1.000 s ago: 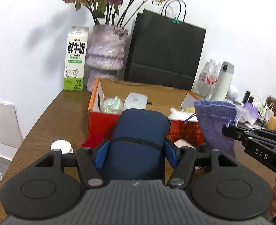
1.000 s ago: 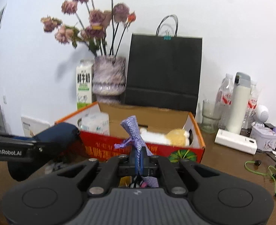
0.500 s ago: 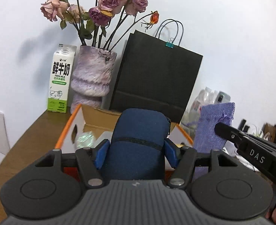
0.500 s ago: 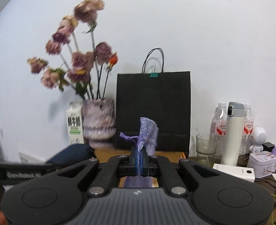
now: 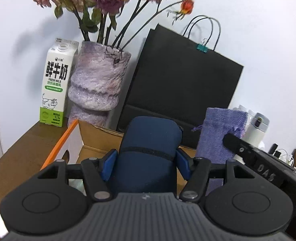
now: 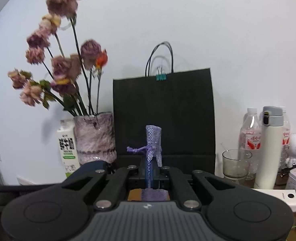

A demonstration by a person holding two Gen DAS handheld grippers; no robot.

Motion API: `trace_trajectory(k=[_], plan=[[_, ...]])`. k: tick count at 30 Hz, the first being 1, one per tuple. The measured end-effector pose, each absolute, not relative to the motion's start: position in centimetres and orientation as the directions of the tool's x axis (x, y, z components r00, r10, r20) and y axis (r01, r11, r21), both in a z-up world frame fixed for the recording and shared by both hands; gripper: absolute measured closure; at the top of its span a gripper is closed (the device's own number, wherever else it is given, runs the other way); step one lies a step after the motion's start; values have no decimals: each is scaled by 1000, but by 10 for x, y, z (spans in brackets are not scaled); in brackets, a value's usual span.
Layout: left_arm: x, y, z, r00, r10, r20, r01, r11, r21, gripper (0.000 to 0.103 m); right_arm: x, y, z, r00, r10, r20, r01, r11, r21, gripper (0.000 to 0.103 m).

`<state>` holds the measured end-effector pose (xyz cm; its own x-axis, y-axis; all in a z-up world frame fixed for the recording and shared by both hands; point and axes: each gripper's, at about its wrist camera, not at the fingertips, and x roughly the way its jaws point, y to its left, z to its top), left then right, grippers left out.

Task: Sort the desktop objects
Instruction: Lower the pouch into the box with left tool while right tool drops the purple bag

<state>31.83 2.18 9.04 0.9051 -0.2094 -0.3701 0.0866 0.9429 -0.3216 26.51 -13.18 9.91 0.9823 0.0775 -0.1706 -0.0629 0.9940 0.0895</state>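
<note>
Keep the left gripper (image 5: pixel 145 161) jaws clamped on the navy pouch (image 5: pixel 148 156) and the right gripper (image 6: pixel 149 172) jaws pinched on the purple drawstring bag (image 6: pixel 153 140); release both over the cardboard box (image 5: pixel 95 140).

A navy blue case (image 5: pixel 148 156) with a black band is seen between blue-padded black tongs (image 5: pixel 145 162). A lilac woven pouch (image 5: pixel 220 132) is noted. The vase (image 5: pixel 97 84) is mottled purple and white. The milk carton (image 5: pixel 54 86) is white with a green base and black lettering. The paper bag (image 5: pixel 180 92) is black, its clip teal. The surface (image 5: pixel 13 158) is brown wood grain.
</note>
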Motion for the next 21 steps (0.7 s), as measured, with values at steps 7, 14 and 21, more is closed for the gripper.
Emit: trace_trajectory(k=[7,14,21], plan=[[350,14,74,890,-181,-418,56,954,-294,39,307,-127,75,957,71,-281,-59,997,51,100],[342,22,82,921,-119,-372,16,963,-268,7,314,-141,66,917,112,-383,-57,987,152,38],[333,22,92,919,-79,-387,-12,974,-228,0,310,-142,73,894,118,-432,-54,986,159,11]])
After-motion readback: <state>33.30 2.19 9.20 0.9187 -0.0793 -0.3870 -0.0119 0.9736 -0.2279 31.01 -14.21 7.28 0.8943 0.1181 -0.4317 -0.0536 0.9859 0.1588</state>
